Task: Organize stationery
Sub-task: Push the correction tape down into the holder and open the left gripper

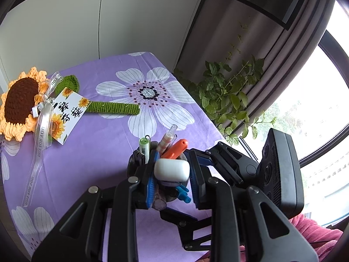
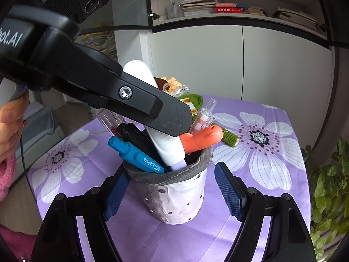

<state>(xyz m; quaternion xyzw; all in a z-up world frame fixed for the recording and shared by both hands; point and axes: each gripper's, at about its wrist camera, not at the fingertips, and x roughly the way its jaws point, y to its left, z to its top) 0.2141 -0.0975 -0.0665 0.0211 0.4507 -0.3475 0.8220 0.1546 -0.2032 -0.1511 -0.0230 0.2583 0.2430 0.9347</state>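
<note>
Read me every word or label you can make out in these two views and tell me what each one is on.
"Linhwa": barrel of the blue pen in the pen holder.
"bot.AI", start cut off: body of the left gripper.
"JOY FOR YOU", running upside down: white ribbon on the crochet sunflower.
Large Chinese characters: gift card; not read with confidence.
Book spines on the shelf: too small.

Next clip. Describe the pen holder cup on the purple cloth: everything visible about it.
The pen holder cup is a whitish, lumpy, hand-moulded-looking cylinder dotted with small holes, with a grey streaked rim. It stands upright on the floral purple tablecloth, crammed with leaning items: a blue pen, a black pen, an orange marker, a fat white marker. The right gripper jaws flank it; contact unclear.
</note>
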